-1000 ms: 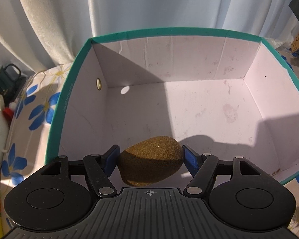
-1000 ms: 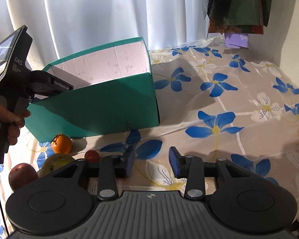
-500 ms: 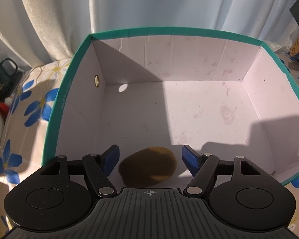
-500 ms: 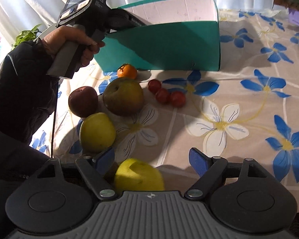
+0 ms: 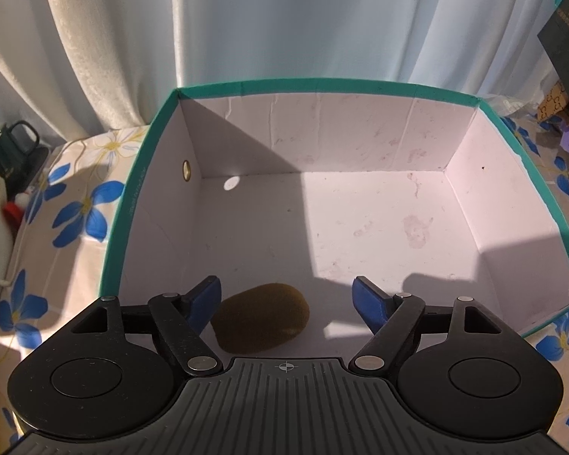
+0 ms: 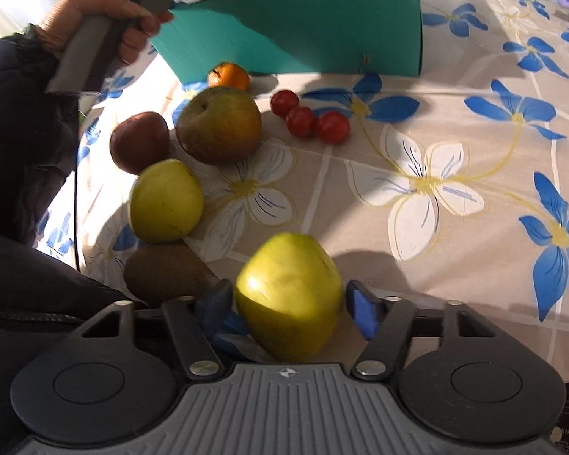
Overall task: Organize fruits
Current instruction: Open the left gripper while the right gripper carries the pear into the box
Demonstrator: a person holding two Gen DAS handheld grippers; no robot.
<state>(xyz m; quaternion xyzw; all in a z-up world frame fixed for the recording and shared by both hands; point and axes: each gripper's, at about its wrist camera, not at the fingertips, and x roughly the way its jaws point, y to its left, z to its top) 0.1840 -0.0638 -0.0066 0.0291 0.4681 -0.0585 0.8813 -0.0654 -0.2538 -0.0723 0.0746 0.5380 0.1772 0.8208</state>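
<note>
Kiwi (image 5: 261, 317) lying on near floor of teal box (image 5: 360, 87), between blue pads, untouched; left gripper (image 5: 286, 301) jaws opening. Green apple (image 6: 289, 295) sitting on floral tablecloth (image 6: 455, 144) between right gripper (image 6: 290, 303) jaws, closing; right pad not quite touching. Other fruits lying far left

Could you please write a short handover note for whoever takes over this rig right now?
Left gripper: over the teal box, jaws opening, holding nothing; a kiwi lies on the box floor below.
Right gripper: jaws closing around a yellow-green apple; pads not clearly pressing yet.
Done: one kiwi boxed.
Left on the tablecloth: this apple, another kiwi, yellow apple, brownish apple, dark red fruit, tangerine, three cherry tomatoes.
</note>
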